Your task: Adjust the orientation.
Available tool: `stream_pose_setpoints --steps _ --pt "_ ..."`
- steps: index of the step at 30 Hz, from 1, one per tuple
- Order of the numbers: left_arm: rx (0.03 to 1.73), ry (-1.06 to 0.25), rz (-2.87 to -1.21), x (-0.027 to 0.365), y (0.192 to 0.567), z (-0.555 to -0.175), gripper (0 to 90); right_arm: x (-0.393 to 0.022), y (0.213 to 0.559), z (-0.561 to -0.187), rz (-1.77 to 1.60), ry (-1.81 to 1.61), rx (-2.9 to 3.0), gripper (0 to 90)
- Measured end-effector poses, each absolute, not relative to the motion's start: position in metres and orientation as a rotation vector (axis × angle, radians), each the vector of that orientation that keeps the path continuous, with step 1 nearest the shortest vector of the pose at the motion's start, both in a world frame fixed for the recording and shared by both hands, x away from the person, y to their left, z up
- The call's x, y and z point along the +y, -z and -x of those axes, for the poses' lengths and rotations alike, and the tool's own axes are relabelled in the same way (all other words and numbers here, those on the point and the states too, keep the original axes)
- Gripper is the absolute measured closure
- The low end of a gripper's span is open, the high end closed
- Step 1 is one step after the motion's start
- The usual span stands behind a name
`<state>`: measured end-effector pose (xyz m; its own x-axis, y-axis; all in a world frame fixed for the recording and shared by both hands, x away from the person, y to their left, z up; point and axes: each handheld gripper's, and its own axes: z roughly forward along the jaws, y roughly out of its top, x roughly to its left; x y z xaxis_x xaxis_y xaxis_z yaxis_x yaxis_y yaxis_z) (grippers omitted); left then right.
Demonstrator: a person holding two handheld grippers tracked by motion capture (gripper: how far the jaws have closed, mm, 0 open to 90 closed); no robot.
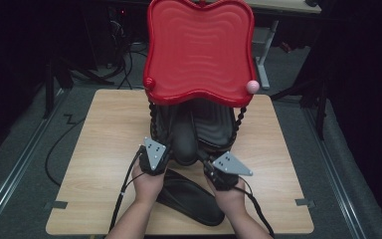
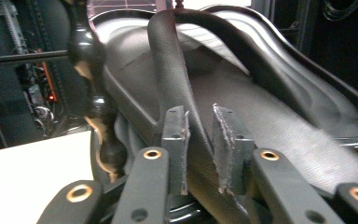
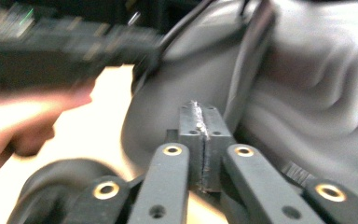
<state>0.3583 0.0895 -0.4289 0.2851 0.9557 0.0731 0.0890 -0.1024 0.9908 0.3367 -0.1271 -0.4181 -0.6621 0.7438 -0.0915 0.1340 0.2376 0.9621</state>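
A: At the middle of the bench [image 1: 104, 149], a black moulded case [image 1: 206, 127] stands open with its red lid [image 1: 199, 50] raised up and away at the far side. A black inner flap [image 2: 172, 79] rises out of the case body. That flap looks like the thing in hand.

B: How will it handle?

A: Soft and bendy, I'd judge. It curls over like thin foam or leather-like sheet, light, with a slightly textured face that shouldn't slip. The case shell looks stiff by contrast. Best hold is the flap's near edge, pinched low, so it peels without creasing.

B: And the left hand-held gripper [image 2: 200, 140]?

A: Its jaws stand narrow, one on each side of the flap's lower edge. I'd say they pinch it, though a small gap shows at one pad. It sits at the near left corner of the case, pointing away from the person and tipped slightly down.

B: The right one?

A: The right hand-held gripper [image 3: 200, 140] has its jaws pressed together with nothing between them. It sits at the near right of the case, aimed in toward the shell's side; its picture is blurred. A second black flat piece [image 1: 189, 196] lies on the bench, near, between the two forearms.
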Motion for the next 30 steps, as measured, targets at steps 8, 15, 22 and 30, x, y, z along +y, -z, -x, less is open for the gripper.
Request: stream_pose_setpoints --steps 8,15,22,30 --pt "1.022 -1.022 -1.471 0.092 0.425 -0.365 76.5 -0.106 0.45 -0.329 -0.749 -1.359 2.089 90.0" --pt "1.034 -1.04 -1.478 0.091 0.42 -0.373 77.2 -0.096 0.453 -0.336 -0.737 -1.37 2.102 90.0" --pt "1.038 -1.04 -1.462 0.092 0.422 -0.374 77.7 -0.09 0.457 -0.336 -0.718 -1.356 2.108 90.0" --pt "0.989 -0.995 -1.457 0.096 0.419 -0.362 66.8 -0.084 0.454 -0.342 -0.73 -1.357 2.105 90.0"
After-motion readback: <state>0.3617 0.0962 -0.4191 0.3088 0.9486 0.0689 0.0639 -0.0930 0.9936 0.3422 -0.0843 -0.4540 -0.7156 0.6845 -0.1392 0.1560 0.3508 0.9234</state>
